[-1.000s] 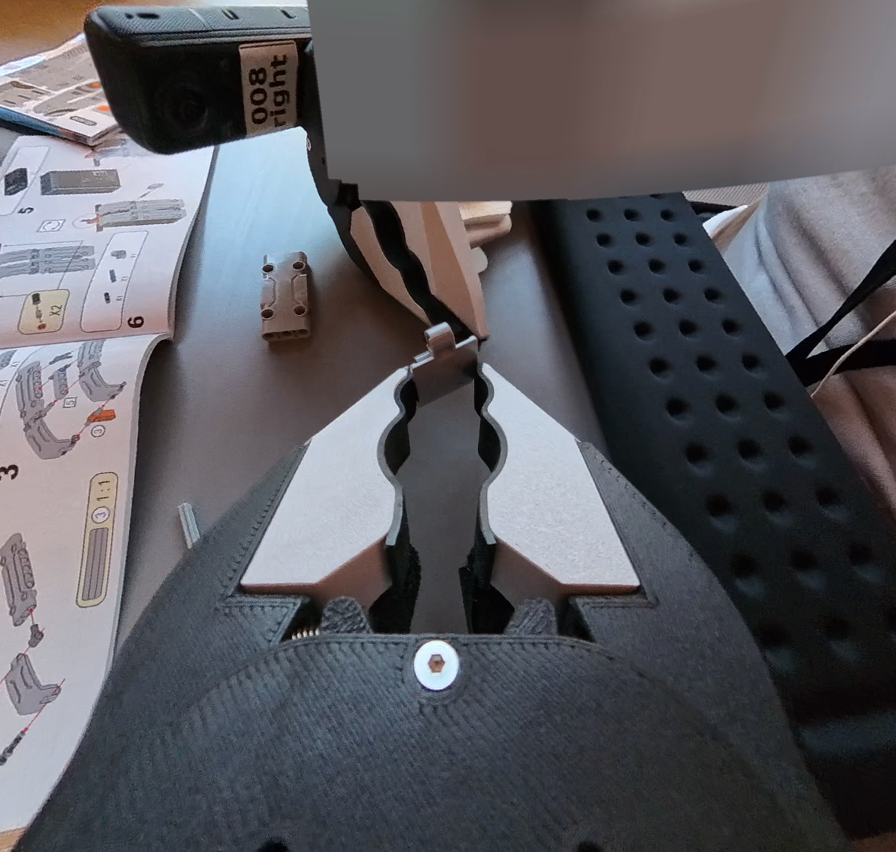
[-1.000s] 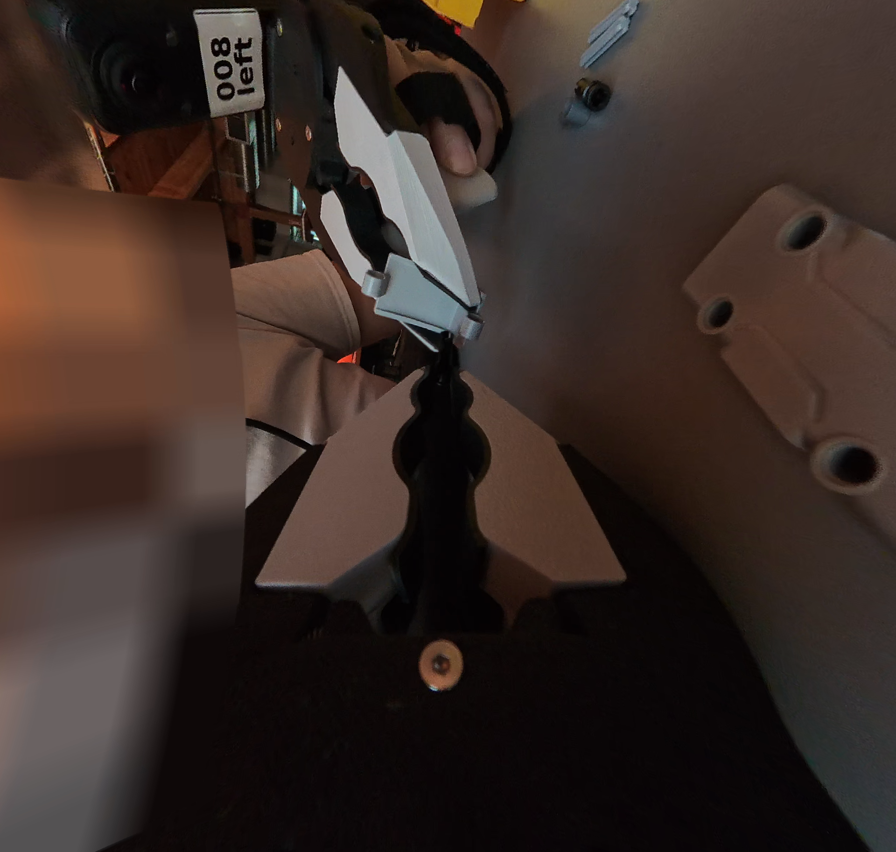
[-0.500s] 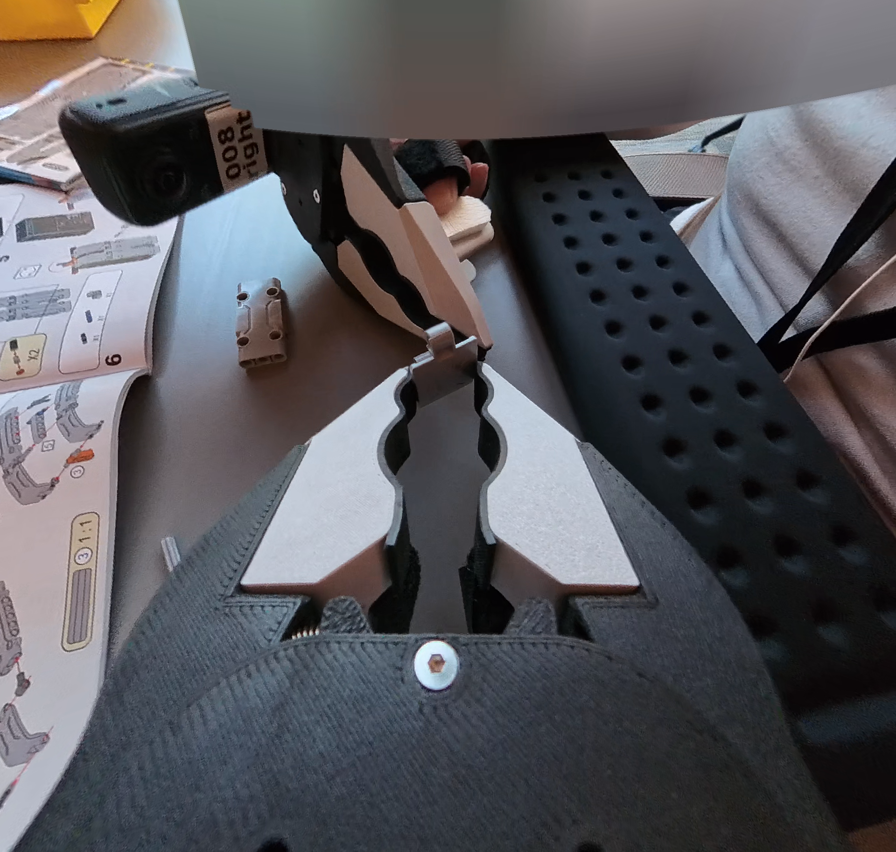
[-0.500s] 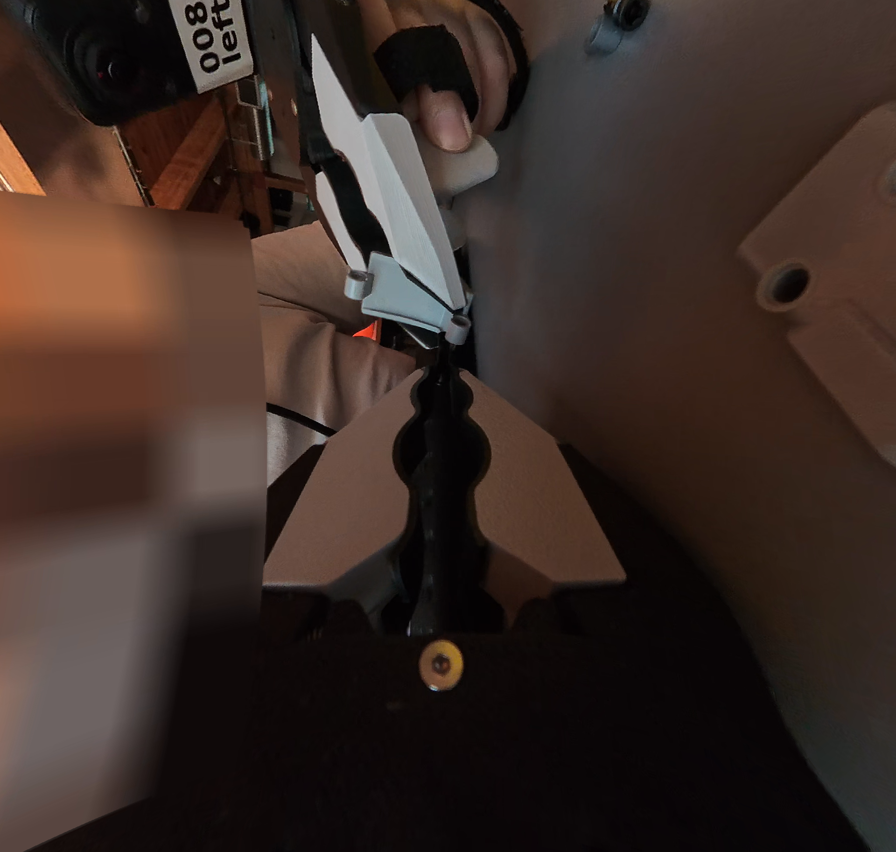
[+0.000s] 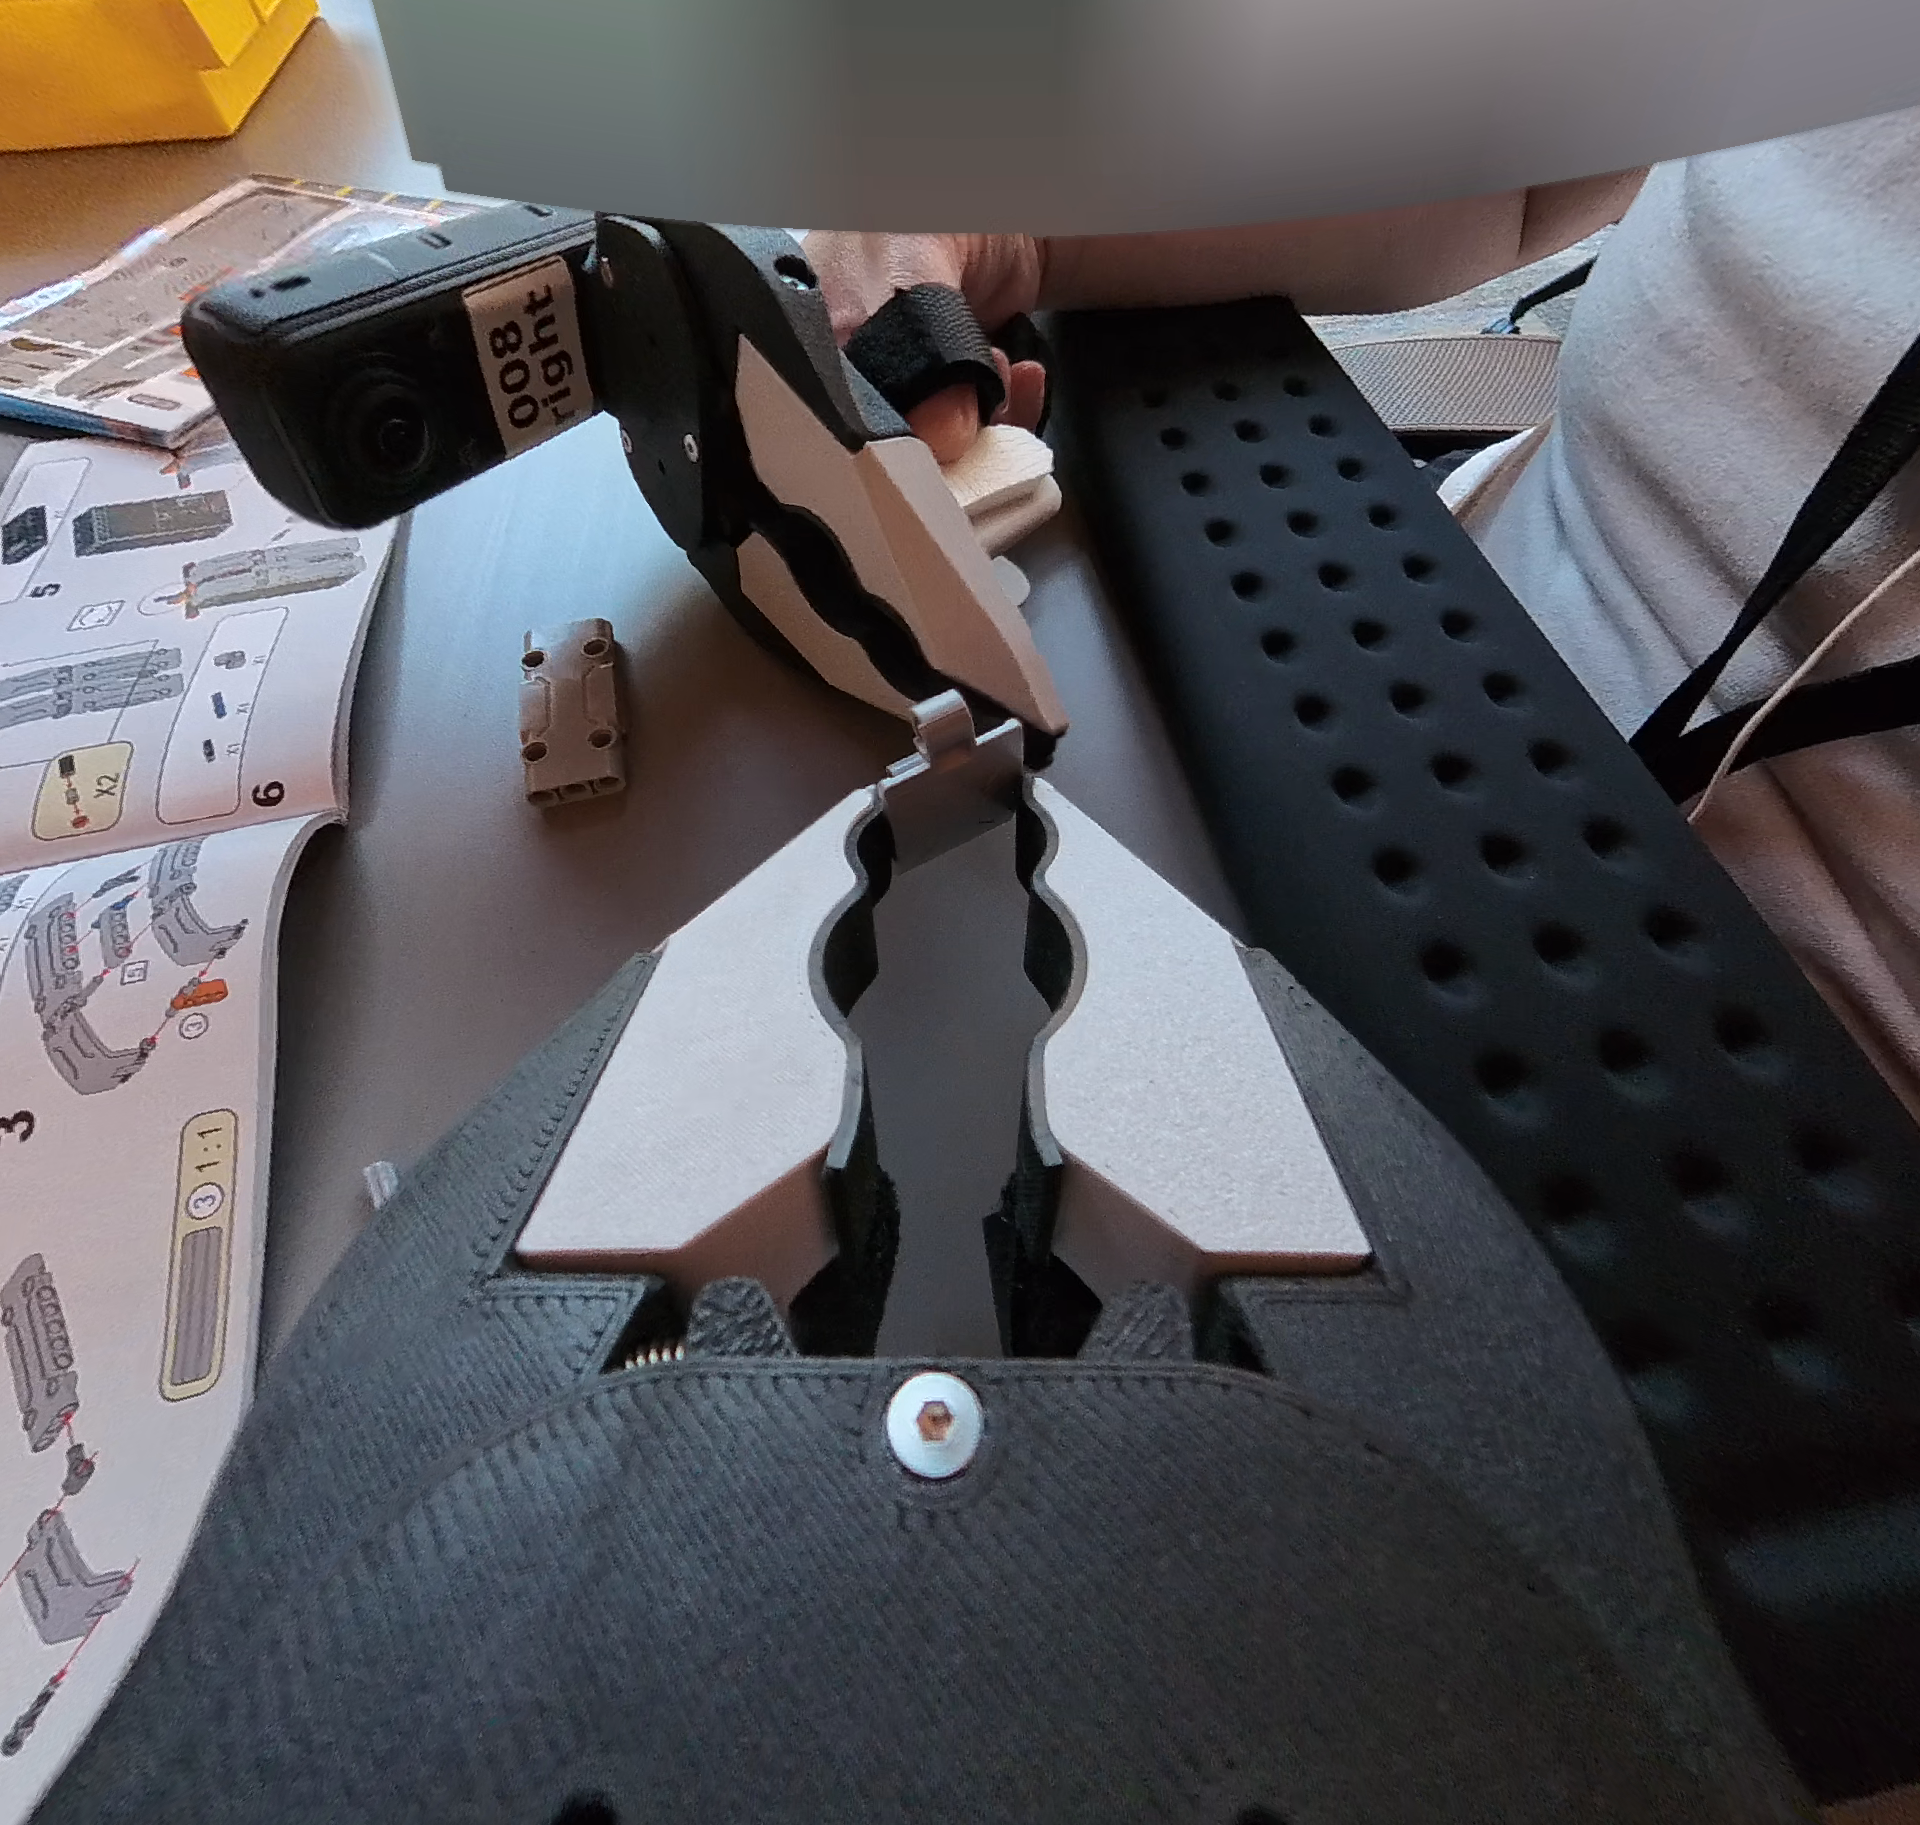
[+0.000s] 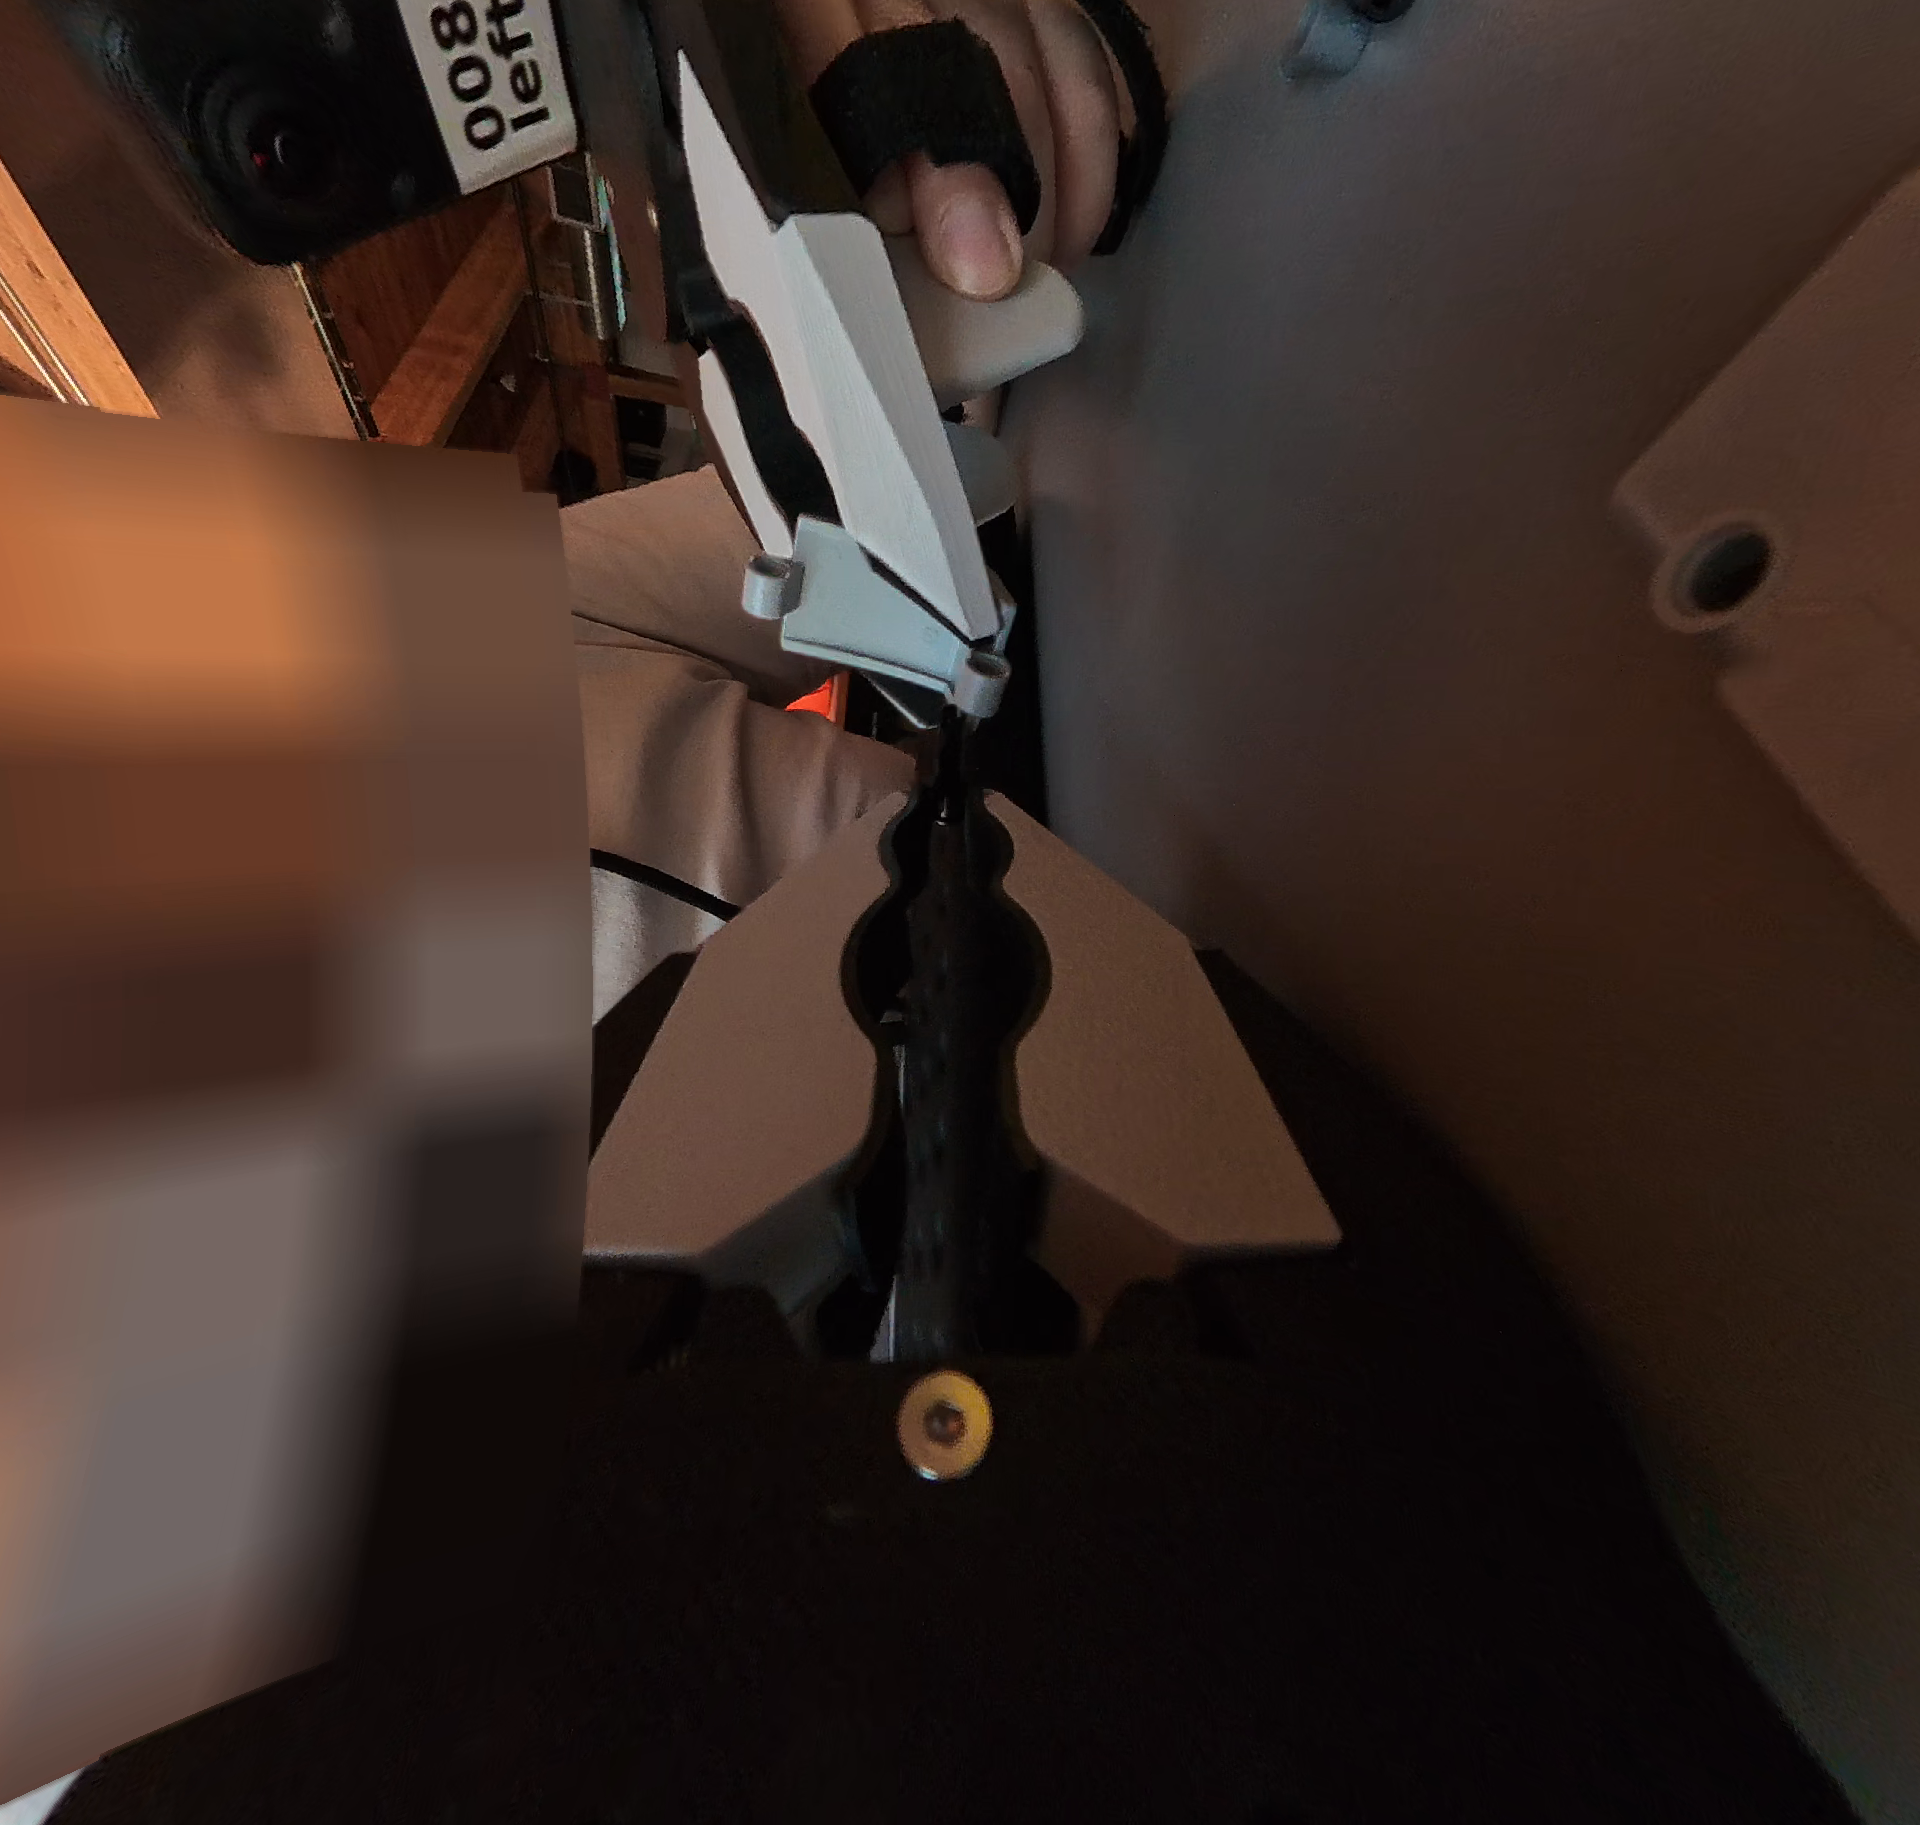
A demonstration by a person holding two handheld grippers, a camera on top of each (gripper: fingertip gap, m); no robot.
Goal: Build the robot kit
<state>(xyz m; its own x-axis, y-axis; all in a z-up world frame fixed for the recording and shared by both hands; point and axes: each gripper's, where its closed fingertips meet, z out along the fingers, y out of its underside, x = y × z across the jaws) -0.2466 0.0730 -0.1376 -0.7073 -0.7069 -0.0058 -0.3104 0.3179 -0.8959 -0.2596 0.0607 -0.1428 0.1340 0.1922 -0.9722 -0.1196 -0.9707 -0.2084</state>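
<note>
My left gripper [image 5: 951,801] is shut on a flat grey plastic panel [image 5: 951,783] with small round lugs at its corners, held above the dark table. My right gripper [image 5: 1031,728] comes in from the upper left, tips meeting the panel's right corner. In the right wrist view my right gripper [image 6: 951,811] is shut on a small black pin [image 6: 951,755]. The pin's tip touches the panel's corner lug [image 6: 982,679]. The left gripper [image 6: 971,632] shows there too, gripping the panel [image 6: 862,622]. A hand [image 6: 966,217] holds it.
A grey connector block [image 5: 575,713] lies on the table left of the grippers. An open instruction booklet [image 5: 125,840] lies at the left and a yellow bin [image 5: 135,19] at the far left. A black perforated pad [image 5: 1455,788] runs along the right. A large grey part [image 6: 1818,549] shows at the right. Left and right tips are no more than a few centimetres apart.
Both grippers stay shut with tips together. The right gripper's body has tilted and come further into the left view. The left view has shifted, bringing the yellow bin into sight.
</note>
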